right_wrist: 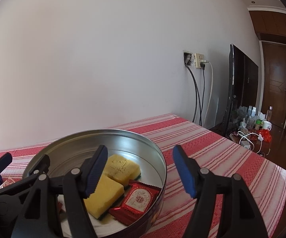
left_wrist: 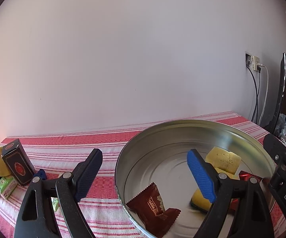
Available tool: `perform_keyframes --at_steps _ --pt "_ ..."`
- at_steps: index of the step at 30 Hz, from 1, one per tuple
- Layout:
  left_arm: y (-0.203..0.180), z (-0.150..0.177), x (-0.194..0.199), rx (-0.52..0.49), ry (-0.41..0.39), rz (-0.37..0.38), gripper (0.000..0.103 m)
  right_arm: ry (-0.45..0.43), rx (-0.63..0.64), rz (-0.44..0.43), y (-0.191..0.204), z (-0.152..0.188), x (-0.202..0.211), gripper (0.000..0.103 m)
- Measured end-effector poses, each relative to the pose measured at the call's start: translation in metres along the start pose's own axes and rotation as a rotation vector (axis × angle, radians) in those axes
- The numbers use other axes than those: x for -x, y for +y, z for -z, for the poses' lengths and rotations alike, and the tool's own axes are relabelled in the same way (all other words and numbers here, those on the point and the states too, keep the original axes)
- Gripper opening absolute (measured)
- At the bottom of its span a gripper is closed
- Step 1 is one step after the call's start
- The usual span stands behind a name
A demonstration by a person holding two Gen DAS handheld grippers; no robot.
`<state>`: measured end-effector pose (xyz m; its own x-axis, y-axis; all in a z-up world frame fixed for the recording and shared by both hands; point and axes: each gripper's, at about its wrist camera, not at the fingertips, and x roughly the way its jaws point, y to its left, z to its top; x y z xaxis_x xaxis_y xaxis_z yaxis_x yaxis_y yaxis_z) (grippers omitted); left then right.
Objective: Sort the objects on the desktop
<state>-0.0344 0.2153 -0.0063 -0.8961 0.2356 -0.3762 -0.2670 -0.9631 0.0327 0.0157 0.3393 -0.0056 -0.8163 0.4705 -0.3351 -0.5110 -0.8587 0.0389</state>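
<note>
The round metal tin (right_wrist: 158, 158) stands on the striped worktop (right_wrist: 222, 158) and holds two yellow sponges (right_wrist: 121, 166), a red snack packet (right_wrist: 137, 200) and a brown packet (left_wrist: 152, 208). The right gripper (right_wrist: 141, 172) and left gripper (left_wrist: 144, 176) straddle its rim, fingers open and empty. A dark box (left_wrist: 18, 164) stands far left.
</note>
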Motion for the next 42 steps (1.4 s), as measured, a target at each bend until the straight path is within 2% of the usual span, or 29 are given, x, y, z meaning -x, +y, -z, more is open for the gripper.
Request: perform_keyframes --at_steps 9,16,29,42 --pt "0.008 0.005 0.005 0.02 0.007 -0.004 0.089 -0.016 0.035 0.004 0.01 0.0 0.016 0.069" --pt "0.019 0.008 0.01 0.041 0.012 -0.001 0.089 -0.008 0.044 0.011 0.015 0.001 0.027 0.074" --pt "0.033 0.009 0.034 0.03 -0.003 0.007 0.089 -0.015 0.039 -0.013 0.02 -0.003 0.048 0.075" --pt "0.054 0.009 0.044 0.052 -0.011 0.003 0.089 -0.027 0.065 -0.044 0.045 0.001 0.063 0.077"
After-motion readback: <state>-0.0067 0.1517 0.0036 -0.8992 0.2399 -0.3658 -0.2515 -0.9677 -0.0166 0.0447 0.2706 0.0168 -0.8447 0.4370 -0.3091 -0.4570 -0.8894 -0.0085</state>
